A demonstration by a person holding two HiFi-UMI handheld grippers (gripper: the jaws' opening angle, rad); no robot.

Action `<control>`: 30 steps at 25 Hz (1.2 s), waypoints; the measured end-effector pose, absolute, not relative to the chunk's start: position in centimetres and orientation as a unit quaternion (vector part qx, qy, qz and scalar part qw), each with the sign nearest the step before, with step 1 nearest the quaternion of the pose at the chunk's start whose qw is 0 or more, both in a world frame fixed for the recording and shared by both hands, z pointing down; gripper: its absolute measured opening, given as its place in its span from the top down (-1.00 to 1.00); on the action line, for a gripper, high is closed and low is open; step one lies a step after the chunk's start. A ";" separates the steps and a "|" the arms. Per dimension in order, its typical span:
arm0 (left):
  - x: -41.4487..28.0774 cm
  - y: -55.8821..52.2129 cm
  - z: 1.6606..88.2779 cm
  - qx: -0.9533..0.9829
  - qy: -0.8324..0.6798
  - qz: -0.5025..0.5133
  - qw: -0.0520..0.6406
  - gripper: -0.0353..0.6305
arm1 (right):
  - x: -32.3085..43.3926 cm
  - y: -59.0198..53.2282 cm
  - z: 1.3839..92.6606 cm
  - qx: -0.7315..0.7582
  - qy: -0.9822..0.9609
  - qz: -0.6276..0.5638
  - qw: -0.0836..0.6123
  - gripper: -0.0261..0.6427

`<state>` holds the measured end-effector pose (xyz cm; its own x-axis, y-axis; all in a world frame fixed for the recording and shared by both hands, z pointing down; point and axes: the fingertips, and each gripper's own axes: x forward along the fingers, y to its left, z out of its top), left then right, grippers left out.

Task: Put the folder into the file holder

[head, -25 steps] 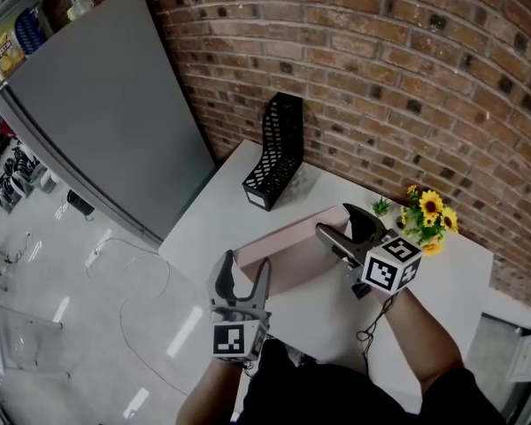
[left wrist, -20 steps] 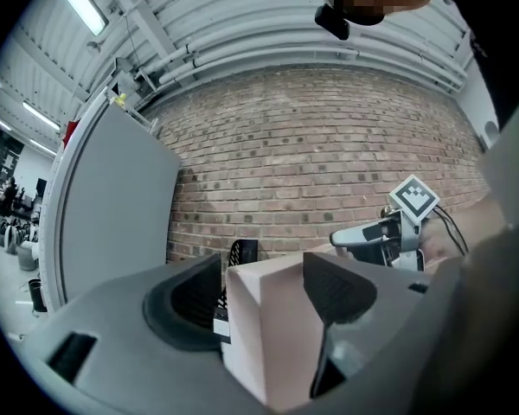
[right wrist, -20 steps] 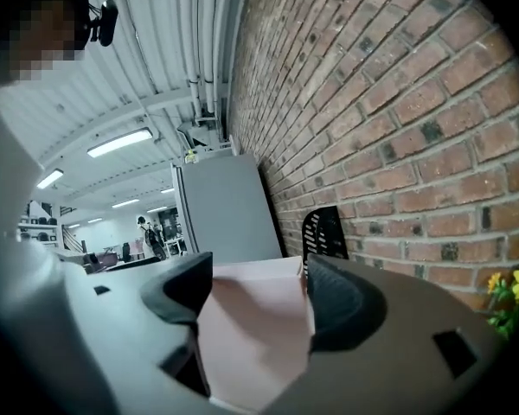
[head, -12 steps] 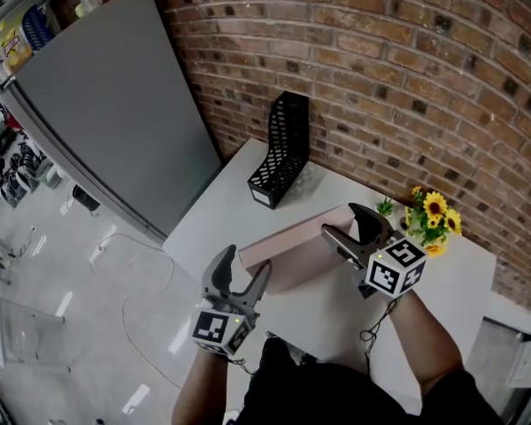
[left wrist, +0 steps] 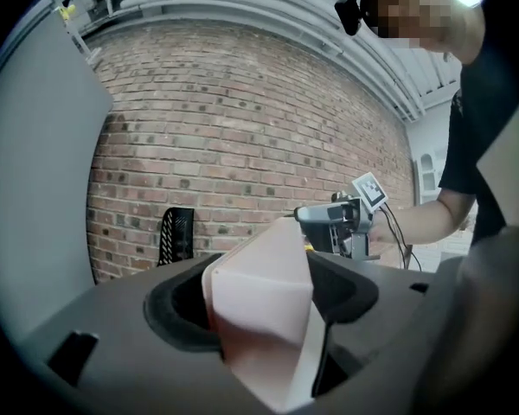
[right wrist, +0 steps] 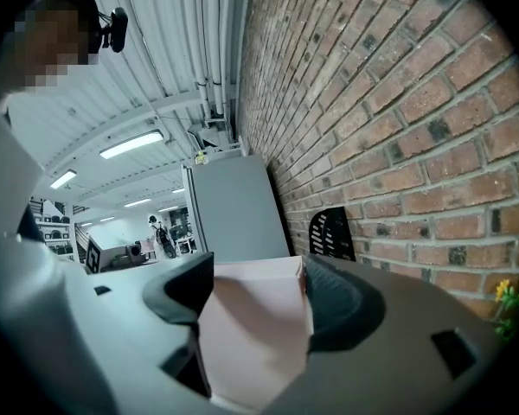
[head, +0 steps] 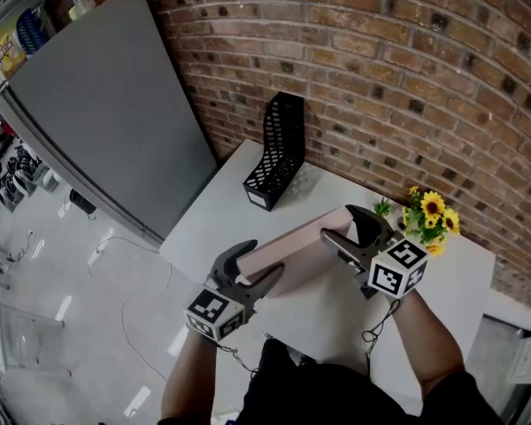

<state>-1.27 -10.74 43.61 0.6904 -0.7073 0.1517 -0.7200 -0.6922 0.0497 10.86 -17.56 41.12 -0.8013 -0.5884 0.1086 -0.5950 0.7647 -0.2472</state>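
Note:
A thick pink folder [head: 296,242] hangs over the white table [head: 217,211], between both grippers. My right gripper [head: 341,224] is shut on its right end, and the folder [right wrist: 255,327] fills the gap between those jaws. My left gripper [head: 261,262] has just been opening its jaws and stands open around the folder's left end [left wrist: 264,305], with no clear squeeze on it. The black mesh file holder [head: 279,149] stands upright at the table's far left, against the brick wall, apart from both grippers. The holder also shows in the left gripper view [left wrist: 177,234] and the right gripper view [right wrist: 331,232].
A pot of yellow flowers [head: 429,215] stands at the table's right, close behind my right gripper. A tall grey panel [head: 106,104] rises left of the table. The table's near and left edges drop to a shiny floor [head: 62,326].
My left gripper has swung from pointing up in front of the table edge to lying level, and now has the folder's left end between its jaws. The right gripper has kept still with the folder.

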 end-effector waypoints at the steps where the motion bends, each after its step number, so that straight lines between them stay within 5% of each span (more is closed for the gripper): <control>1: -0.8 -10.9 43.6 0.920 -0.384 0.061 0.051 -0.02 | 10.8 -17.5 41.1 0.314 -0.940 0.135 0.012 -0.09; 22: 2.0 -9.6 42.8 0.884 -0.464 0.038 0.040 0.21 | 11.7 -17.3 40.6 0.358 -0.928 0.095 0.024 -0.03; 25: 2.1 -9.3 42.5 0.874 -0.482 0.045 0.034 0.22 | 12.6 -17.3 40.1 0.384 -0.920 0.076 0.020 0.19; 28: 1.8 -9.2 41.8 0.866 -0.497 0.041 0.037 0.22 | 14.1 -17.2 39.5 0.414 -0.908 0.056 0.020 0.82; 30: 1.3 -9.2 41.1 0.860 -0.508 0.032 0.042 0.22 | 14.7 -17.0 39.1 0.424 -0.905 0.042 0.022 0.91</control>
